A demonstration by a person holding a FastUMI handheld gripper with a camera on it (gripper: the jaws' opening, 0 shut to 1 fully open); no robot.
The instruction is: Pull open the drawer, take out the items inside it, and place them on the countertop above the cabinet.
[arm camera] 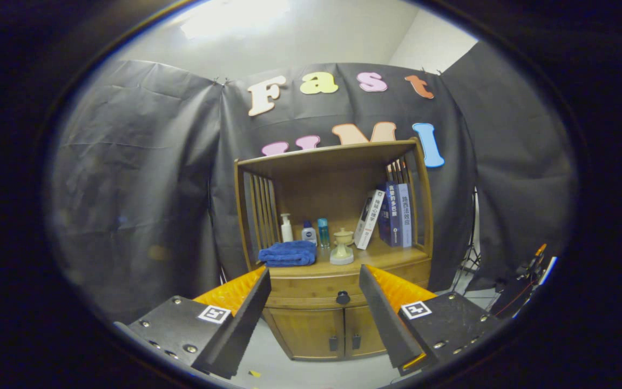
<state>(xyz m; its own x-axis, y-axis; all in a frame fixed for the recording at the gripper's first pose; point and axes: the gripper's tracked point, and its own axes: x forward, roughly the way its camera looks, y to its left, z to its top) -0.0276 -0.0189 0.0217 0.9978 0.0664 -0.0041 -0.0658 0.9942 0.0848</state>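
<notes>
A wooden cabinet [338, 216] stands ahead against the black cloth wall. Its drawer [311, 294] sits closed under the countertop [376, 254], with a dark round knob [343, 297] at its middle. My gripper [313, 281] is open and holds nothing. It hangs some way short of the cabinet, and the knob shows between its two fingers [249, 308]. Whatever is in the drawer is hidden.
On the countertop lie a folded blue towel [288, 253], three small bottles [305, 231], a pale candlestick-like stand [342, 247] and several books [389, 216] leaning at the right. Two lower doors [332, 330] sit under the drawer. A tripod and cables [527, 275] stand at the right.
</notes>
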